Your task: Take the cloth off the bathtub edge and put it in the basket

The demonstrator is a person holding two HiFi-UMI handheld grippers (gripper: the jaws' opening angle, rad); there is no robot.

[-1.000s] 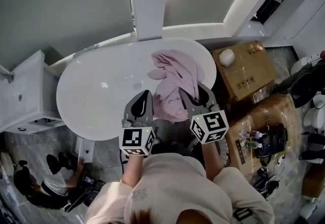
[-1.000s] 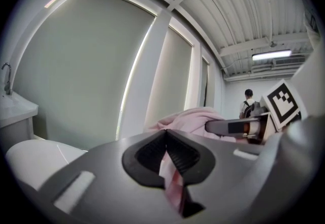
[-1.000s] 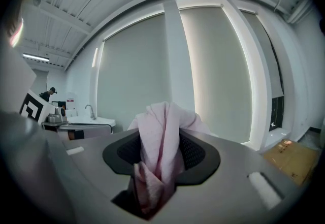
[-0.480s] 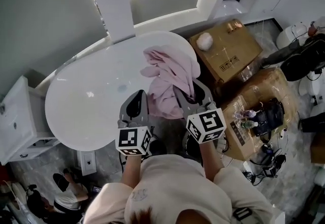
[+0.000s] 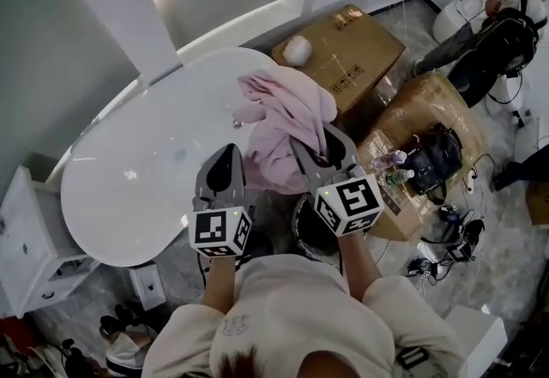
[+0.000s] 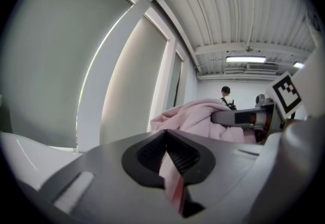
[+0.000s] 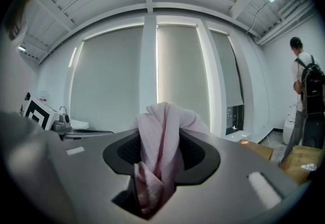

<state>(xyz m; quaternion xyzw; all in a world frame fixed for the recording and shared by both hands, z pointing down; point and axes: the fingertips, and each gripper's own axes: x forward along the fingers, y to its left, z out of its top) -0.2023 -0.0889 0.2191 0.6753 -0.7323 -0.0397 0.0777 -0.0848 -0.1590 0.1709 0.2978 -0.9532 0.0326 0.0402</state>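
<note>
A pink cloth [image 5: 287, 123] hangs bunched between my two grippers, over the right end of the white bathtub [image 5: 129, 188]. In the head view my left gripper [image 5: 230, 155] holds its near left part and my right gripper [image 5: 314, 145] its near right part. The left gripper [image 6: 167, 139] is shut on a thin fold of the cloth [image 6: 171, 182]. A thick bunch of the cloth [image 7: 160, 157] sits in the right gripper [image 7: 161, 136], which is shut on it. A dark round container [image 5: 307, 229], possibly the basket, shows partly below the right gripper.
Cardboard boxes [image 5: 343, 59] [image 5: 420, 119] stand right of the tub, one with a black bag [image 5: 433, 153] and bottles [image 5: 390, 164] on it. Cables lie on the floor at the right. A person [image 5: 489, 33] stands at the far right. A white cabinet [image 5: 26, 239] stands left.
Both grippers have carried the cloth to the right, from over the tub's end toward the boxes. The view has swung right, so the tub has slid left in the picture.
</note>
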